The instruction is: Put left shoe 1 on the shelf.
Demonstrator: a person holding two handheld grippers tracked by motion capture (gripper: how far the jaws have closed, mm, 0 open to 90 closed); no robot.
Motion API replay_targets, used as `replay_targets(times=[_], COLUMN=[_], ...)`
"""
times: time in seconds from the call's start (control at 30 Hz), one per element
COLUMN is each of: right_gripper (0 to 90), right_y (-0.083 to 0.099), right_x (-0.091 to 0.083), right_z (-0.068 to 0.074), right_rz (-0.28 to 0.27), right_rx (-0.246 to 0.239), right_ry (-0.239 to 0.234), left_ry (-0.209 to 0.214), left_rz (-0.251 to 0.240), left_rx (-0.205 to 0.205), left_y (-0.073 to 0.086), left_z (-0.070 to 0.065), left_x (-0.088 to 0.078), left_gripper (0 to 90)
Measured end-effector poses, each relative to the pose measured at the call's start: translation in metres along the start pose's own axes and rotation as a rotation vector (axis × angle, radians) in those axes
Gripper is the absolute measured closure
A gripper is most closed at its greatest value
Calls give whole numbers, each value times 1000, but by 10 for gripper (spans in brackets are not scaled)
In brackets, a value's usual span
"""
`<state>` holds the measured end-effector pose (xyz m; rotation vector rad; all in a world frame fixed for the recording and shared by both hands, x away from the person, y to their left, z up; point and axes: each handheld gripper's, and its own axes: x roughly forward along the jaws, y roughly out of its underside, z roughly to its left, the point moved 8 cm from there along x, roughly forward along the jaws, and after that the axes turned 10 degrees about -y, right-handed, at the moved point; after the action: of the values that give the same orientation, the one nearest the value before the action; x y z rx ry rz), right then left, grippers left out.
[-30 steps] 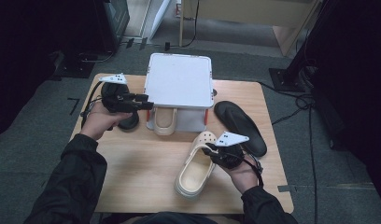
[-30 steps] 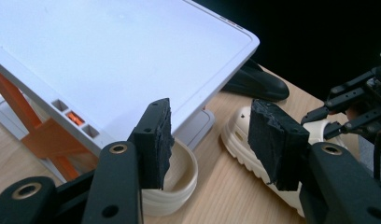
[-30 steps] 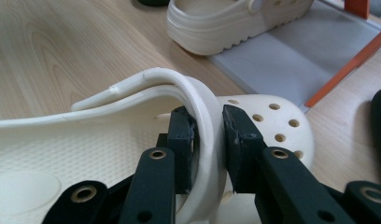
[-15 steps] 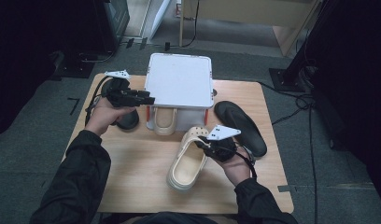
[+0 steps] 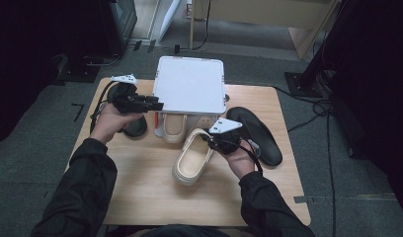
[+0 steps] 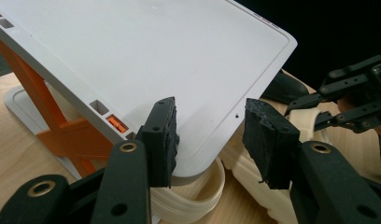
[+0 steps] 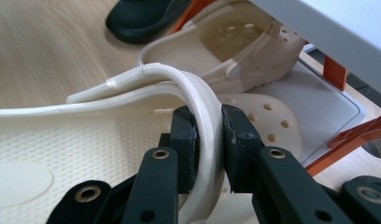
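Note:
A white two-level rack (image 5: 190,89) on orange legs stands at the table's middle back. One cream clog (image 5: 174,126) sits on its lower level. The second cream clog (image 5: 192,159) lies with its toe at the rack's front, and my right gripper (image 5: 210,140) is shut on its strap (image 7: 205,107), pads pressed on both sides. My left gripper (image 5: 156,104) hovers at the rack's left front corner. Its jaws have just been closing, and they stand apart around the corner of the rack's white top (image 6: 193,84) without pressing on it.
A black shoe (image 5: 134,126) lies left of the rack, under my left hand. Another black shoe (image 5: 256,134) lies to the right, beside my right hand. Bare wooden table (image 5: 150,192) stretches along the front edge. Cables trail from both grippers.
My right gripper has carried the cream clog up and left toward the rack's front. The left gripper has stayed by the rack's corner, its jaws narrower.

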<state>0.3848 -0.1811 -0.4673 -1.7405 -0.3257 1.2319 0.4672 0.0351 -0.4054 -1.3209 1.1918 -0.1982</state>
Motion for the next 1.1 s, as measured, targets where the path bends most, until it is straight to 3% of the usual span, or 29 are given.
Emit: replay_targets(times=[0.17,0.33,0.4,0.5,0.53,0.87,1.0,1.1], right_gripper=[747,708,696,643,613,626,726,759], right_y=[2,7,7,8,9,31,50,60], right_x=[11,20,22,21,16,-16,-30,-28], right_z=[-1,3,5,5,5,15,8,-1], right_rz=[9,23,16,8,-18,-8,-15,5], right_rx=[-16,14,-2,37,110,176,211,234], right_ry=[0,-40,-31,-42,-80,-107,-65,-26], left_ry=[1,-1,-2,-4,-5,-14,-21,-24], left_rz=[-10,-10,-13,-15,-16,-12,-10,-10], left_rx=[-4,0,0,-1,-1,1,9,9], left_y=[1,1,1,1,1,1,2,2], left_z=[0,0,0,0,0,0,1,1], left_x=[0,-1,-1,0,0,-1,-1,-1], left_gripper=[558,559,559,559,559,581,602,610])
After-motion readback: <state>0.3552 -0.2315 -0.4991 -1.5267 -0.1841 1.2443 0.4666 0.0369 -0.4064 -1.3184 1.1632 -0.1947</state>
